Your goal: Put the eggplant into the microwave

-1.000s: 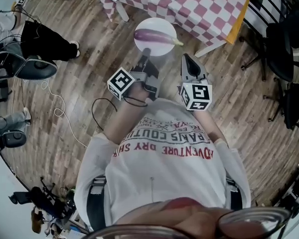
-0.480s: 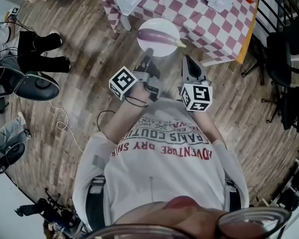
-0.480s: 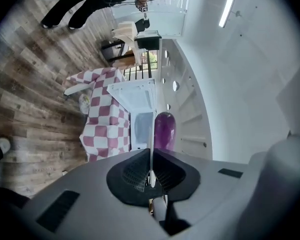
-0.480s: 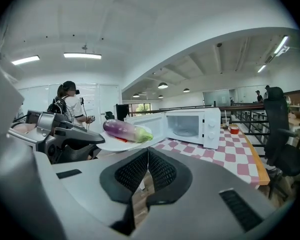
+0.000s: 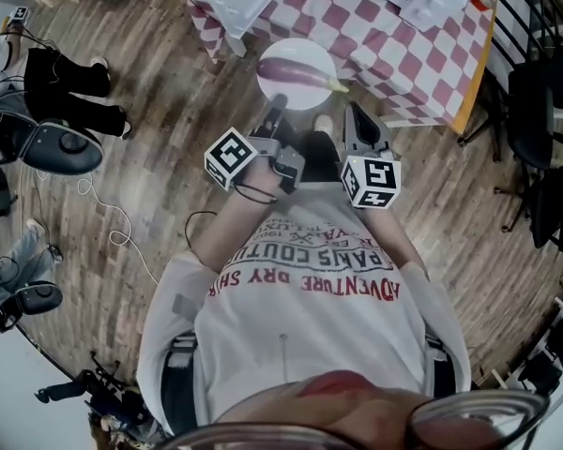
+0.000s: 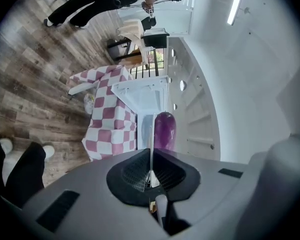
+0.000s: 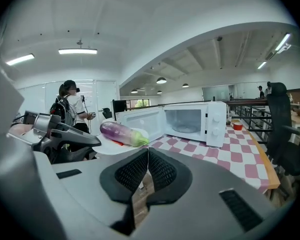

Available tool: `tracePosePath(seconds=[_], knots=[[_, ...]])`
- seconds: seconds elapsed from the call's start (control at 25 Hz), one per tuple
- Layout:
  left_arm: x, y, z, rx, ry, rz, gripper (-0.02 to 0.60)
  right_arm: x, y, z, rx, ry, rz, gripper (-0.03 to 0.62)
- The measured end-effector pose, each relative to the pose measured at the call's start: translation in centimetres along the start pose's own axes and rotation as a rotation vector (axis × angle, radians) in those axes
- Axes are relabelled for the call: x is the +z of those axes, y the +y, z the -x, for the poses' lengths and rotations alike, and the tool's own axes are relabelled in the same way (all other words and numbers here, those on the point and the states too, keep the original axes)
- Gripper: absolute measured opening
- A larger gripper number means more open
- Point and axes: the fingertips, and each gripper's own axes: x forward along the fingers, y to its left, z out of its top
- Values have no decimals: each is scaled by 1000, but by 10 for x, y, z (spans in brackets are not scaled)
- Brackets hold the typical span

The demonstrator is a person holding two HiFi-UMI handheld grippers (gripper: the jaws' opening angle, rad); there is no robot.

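Right gripper view, unlike head's: microwave (image 7: pixel 190 120) cavity; left hand-held gripper (image 6: pixel 150 156) pinching eggplant (image 7: pixel 121 132) plate (image 5: pixel 296 97), right hand-held gripper (image 7: pixel 148 151) together

Pink-and-white checked table (image 7: pixel 230 156), on it an open white microwave (image 7: pixel 195 121) and a small red bowl (image 7: pixel 237 126).

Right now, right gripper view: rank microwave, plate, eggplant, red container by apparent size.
1. microwave, largest, though farther away
2. plate and eggplant: nearly alike, plate near edge-on, not ranked
3. red container, smallest, but also far back
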Motion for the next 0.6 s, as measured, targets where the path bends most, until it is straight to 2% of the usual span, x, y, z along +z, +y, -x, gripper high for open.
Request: tracePosePath(seconds=[0.24,0.6], knots=[[13,-13,-60,2,-25,-45,35,25,-39,-57,31,-43,-23,26],[28,-40,-183,18,-61,-51,35,80,-133,-145,45,-63,-44,26]])
